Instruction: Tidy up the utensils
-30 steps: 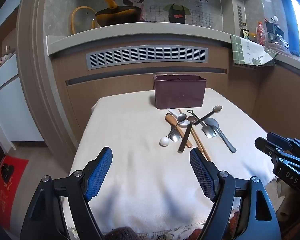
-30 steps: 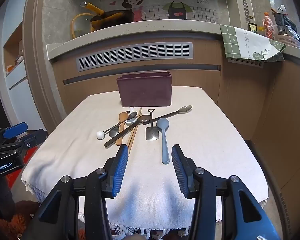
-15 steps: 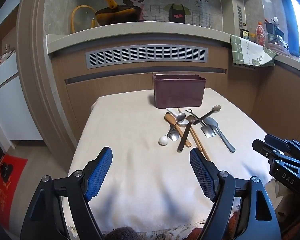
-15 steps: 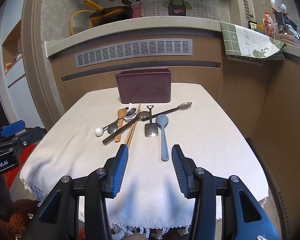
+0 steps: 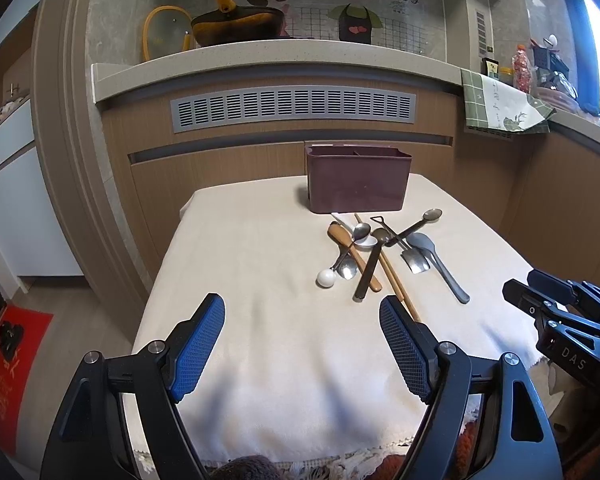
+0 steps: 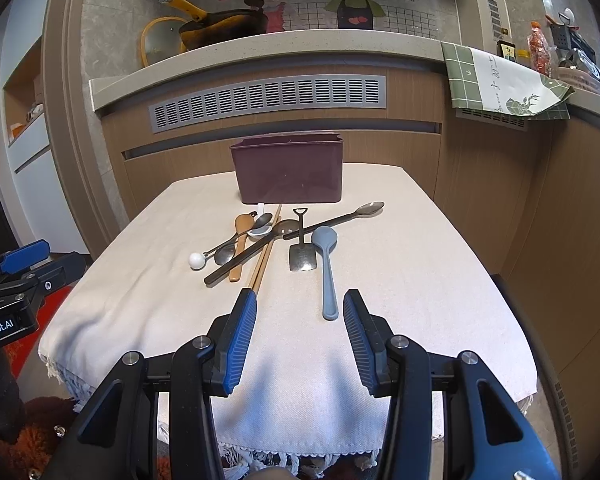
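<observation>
Your utensils lie in a loose heap on the cloth-covered worktop [image 6: 400, 280], just in front of the dark maroon holder [image 6: 288, 168] that stands near its far edge. Seen from the left wrist, the holder's open top shows a divider wall.

Nearest your right claw [image 6: 300, 320] is the grey-blue spoon [image 6: 327, 268], lying apart from the rest with its bowl away from you and its handle end just ahead of the fingertips. Just beside it on the left rests the small metal shovel-shaped spoon [image 6: 301, 252], blade toward you. A long dark spoon [image 6: 340, 218] runs diagonally behind both, its bowl out to the right.

Left of these the pieces overlap: a pair of wooden chopsticks [image 6: 266, 252] pointing toward the holder, a long dark-handled spoon [image 6: 244, 258] crossing them, a wooden spoon [image 6: 239, 248], a white ceramic spoon [image 6: 260, 232], and a slim metal piece ending in a white ball [image 6: 196, 261] at the heap's left edge. Exactly which one lies on top in the middle you cannot tell.

Your right claw hangs over the near part of the cloth, fingers spread with nothing between them. Your left claw [image 5: 300, 344] is spread wider, also gripping nothing, over the near left of the worktop.
</observation>
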`<state>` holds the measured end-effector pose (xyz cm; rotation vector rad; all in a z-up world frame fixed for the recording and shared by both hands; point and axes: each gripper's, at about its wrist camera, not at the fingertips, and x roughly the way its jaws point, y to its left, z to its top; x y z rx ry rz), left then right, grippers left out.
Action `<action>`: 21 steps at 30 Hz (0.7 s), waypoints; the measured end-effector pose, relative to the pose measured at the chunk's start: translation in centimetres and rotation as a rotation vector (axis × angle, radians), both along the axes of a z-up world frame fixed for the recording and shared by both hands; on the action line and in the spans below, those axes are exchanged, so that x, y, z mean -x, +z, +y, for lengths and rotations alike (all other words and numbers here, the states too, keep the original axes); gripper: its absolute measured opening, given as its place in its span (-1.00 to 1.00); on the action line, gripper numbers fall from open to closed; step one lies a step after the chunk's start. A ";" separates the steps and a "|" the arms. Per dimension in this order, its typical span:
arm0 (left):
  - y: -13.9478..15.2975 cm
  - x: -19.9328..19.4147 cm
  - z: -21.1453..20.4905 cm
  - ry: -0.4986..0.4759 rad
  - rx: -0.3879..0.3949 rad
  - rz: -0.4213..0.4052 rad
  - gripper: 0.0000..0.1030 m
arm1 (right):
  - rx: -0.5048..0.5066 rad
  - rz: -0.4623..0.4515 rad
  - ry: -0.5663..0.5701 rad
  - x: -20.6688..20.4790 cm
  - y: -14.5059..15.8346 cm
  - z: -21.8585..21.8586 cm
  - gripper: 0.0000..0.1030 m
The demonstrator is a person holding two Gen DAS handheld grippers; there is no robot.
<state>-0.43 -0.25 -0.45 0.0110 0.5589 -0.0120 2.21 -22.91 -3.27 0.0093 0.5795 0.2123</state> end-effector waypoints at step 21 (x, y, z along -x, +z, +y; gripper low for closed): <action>-0.1 0.1 -0.2 0.000 0.003 0.004 0.55 | -0.003 0.012 -0.001 -0.2 -0.2 -0.1 -0.16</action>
